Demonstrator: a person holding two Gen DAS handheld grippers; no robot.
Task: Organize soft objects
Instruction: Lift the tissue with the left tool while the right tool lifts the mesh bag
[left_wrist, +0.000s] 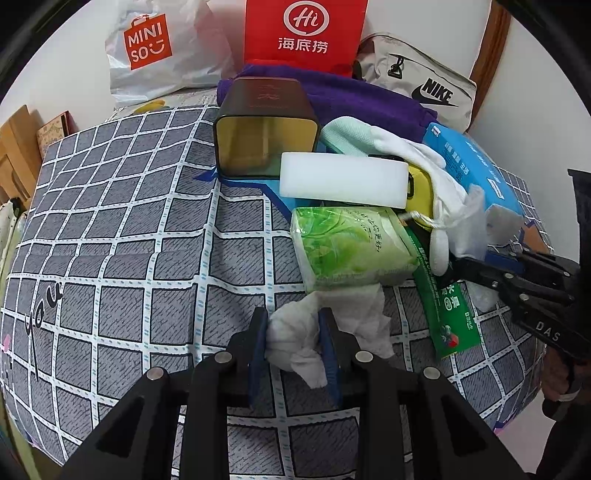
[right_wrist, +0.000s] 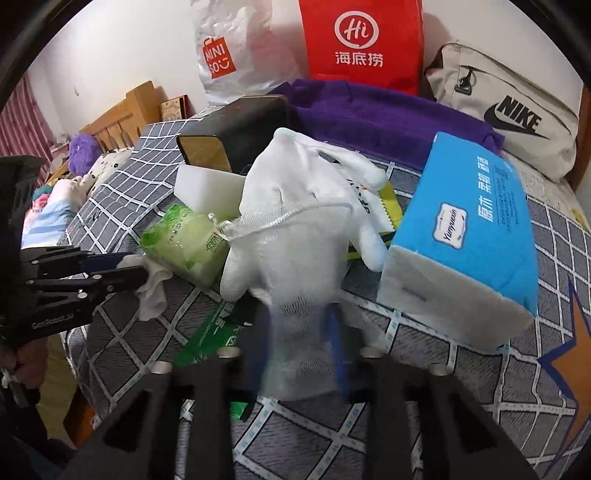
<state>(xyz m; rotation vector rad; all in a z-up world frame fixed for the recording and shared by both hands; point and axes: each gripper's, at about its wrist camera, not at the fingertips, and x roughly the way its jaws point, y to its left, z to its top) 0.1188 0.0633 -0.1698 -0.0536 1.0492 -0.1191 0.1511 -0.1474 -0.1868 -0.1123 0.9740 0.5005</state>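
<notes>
The left gripper (left_wrist: 293, 347) has its blue-padded fingers closed to a narrow gap around a crumpled white paper tissue (left_wrist: 325, 332), which bulges out past the pads on both sides and hangs over the grey-and-white checked bedsheet (left_wrist: 122, 229). Directly ahead of these fingers, touching the far edge of the tissue, lies a green plastic-wrapped pack of tissues (left_wrist: 351, 247); beyond that rests a white rectangular foam block (left_wrist: 341, 182), and further out a dark square tin with a gold interior (left_wrist: 266, 125) lies on its side. A purple towel (left_wrist: 354, 99) is spread behind the tin.

The right gripper (right_wrist: 301, 343) pinches the cuff of a white knitted work glove (right_wrist: 295, 229) between its fingers; motion blur smears the pads there, so the grip appears tight but its exact width is hard to judge. The glove rises forward from the jaws, and a thin coiled clear cord (right_wrist: 280, 218) crosses it. Just to the right of this gripper sits a blue soft pack of facial tissues (right_wrist: 469, 236). To its left lies a flat green printed packet (right_wrist: 207, 343), partly beneath the gripper. Far ahead stand a red paper bag (right_wrist: 364, 44), a white plastic shopping bag (right_wrist: 229, 55) and a beige canvas bag (right_wrist: 513, 118).
</notes>
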